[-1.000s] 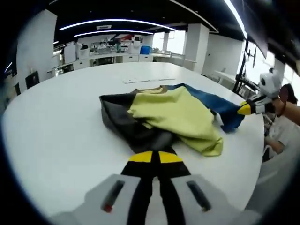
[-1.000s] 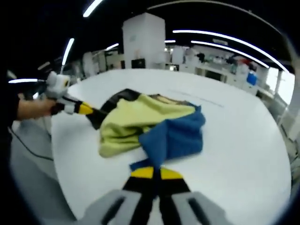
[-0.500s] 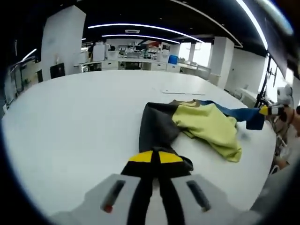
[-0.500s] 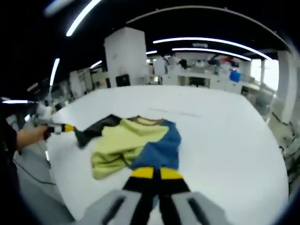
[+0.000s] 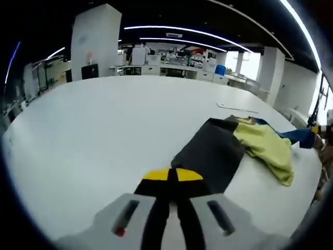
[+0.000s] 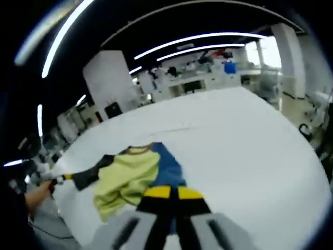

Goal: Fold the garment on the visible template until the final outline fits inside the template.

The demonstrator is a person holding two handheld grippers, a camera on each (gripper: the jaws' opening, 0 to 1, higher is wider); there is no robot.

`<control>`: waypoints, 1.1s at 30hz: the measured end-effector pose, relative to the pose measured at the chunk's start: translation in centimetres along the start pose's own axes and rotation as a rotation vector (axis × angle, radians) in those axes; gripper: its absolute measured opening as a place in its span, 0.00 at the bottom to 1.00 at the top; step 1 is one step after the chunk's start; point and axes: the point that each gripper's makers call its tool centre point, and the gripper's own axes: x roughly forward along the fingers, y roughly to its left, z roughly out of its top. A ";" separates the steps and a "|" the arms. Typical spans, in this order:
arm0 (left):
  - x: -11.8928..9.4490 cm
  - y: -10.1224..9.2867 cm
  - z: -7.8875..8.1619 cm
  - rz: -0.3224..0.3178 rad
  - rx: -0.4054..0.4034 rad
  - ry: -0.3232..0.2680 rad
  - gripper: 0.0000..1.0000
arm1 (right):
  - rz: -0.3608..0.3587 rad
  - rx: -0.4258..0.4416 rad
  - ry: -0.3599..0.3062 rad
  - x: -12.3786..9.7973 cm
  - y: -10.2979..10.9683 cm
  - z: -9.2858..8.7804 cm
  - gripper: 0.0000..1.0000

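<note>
Grippers are pulling apart, left gripper (image 5: 172,177) clenching the black sleeve (image 5: 210,156) and right gripper (image 6: 167,195) clenching the blue sleeve (image 6: 166,172), stretching the garment (image 5: 250,146) flat across the white table (image 5: 104,130) near its right edge (presumably readying it for folding).

**Colours on the white table**

Garment (image 5: 229,151) in three plain blocks: dark grey, pale yellow, blue; no stripes or spots; brownish neck band at the top. Table (image 5: 104,125) plain white all over. Left gripper (image 5: 173,179) black with yellow tips, on a grey body; right gripper (image 6: 168,197) just the same, black, yellow and grey.
</note>
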 end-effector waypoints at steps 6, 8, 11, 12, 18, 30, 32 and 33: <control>0.8 1.9 -0.3 0.029 -0.010 0.017 0.00 | -0.016 0.148 -0.015 0.6 -2.9 0.9 0.00; 1.0 2.6 -0.4 0.044 -0.014 0.021 0.00 | -0.036 0.198 -0.017 0.8 -3.8 0.9 0.00; 1.4 3.5 -0.5 0.054 -0.021 0.034 0.00 | -0.072 0.209 -0.009 0.6 -4.5 0.1 0.00; 1.5 3.7 -0.6 0.056 -0.022 0.039 0.00 | -0.080 0.226 -0.008 0.7 -4.6 -0.1 0.00; 2.0 4.4 -0.4 0.067 -0.050 0.042 0.00 | -0.109 0.286 0.009 1.3 -6.5 -1.1 0.00; 2.6 6.2 -0.5 0.105 -0.003 0.085 0.00 | -0.203 0.360 0.079 2.8 -11.0 -2.8 0.00; 2.7 6.4 -0.5 0.102 0.001 0.086 0.00 | -0.205 0.352 0.097 3.0 -11.3 -3.0 0.00; 2.7 6.4 -0.5 0.101 0.002 0.086 0.00 | -0.205 0.349 0.106 3.0 -11.3 -3.2 0.00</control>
